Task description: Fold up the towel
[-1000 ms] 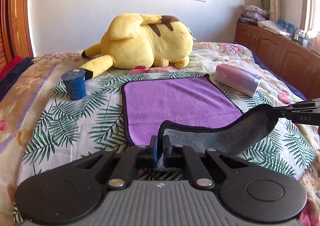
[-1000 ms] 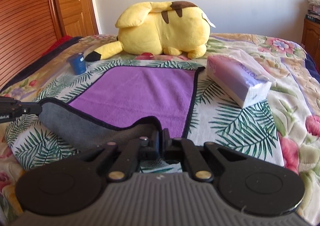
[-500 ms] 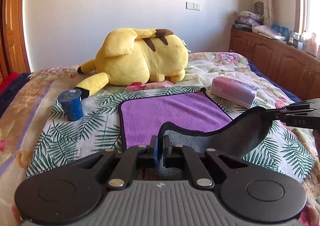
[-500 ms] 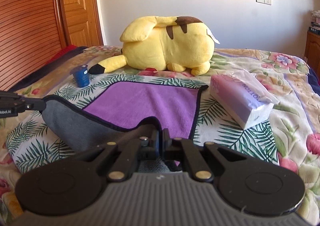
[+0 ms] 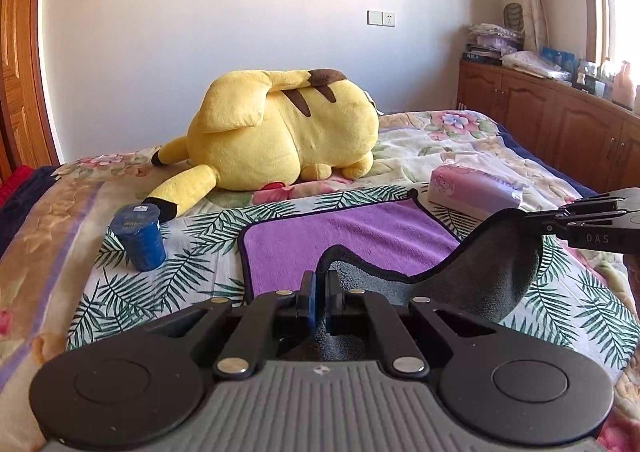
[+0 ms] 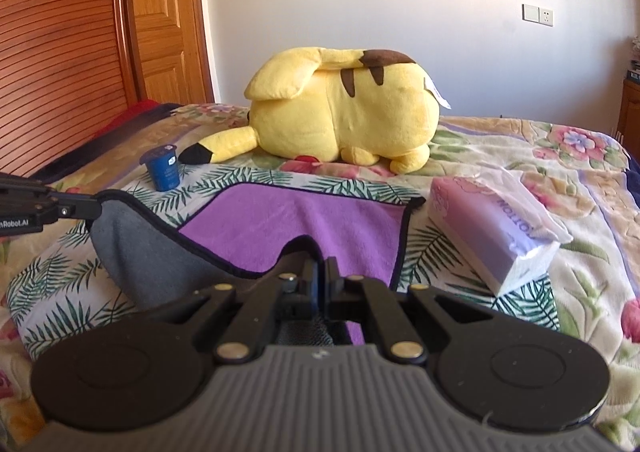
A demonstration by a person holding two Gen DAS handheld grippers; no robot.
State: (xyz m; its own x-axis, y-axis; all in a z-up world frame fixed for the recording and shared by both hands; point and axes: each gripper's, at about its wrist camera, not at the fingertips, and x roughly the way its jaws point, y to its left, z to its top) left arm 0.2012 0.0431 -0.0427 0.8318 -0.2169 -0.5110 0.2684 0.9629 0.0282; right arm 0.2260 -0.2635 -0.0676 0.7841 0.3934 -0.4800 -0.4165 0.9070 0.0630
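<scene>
A purple towel point(image 5: 352, 236) with a grey underside and black trim lies on the bed, its far half flat. The near edge is lifted off the bedspread and hangs between both grippers, grey side point(image 5: 492, 272) showing. My left gripper point(image 5: 319, 280) is shut on the towel's near left corner. At the right edge of the left wrist view the right gripper point(image 5: 532, 217) pinches the other near corner. In the right wrist view my right gripper point(image 6: 319, 267) is shut on the towel point(image 6: 304, 228), and the left gripper point(image 6: 94, 208) holds the grey fold at the left.
A large yellow plush toy point(image 5: 288, 131) lies beyond the towel. A blue cup point(image 5: 139, 238) stands left of the towel, and a purple tissue pack point(image 5: 476, 187) lies to its right. Wooden cabinets point(image 5: 552, 123) line the right wall, a wooden door point(image 6: 168, 15) the left.
Both grippers have risen a little with the towel's near edge, lifting the grey fold higher. The views tilt up, showing more wall and less of the flat purple part.
</scene>
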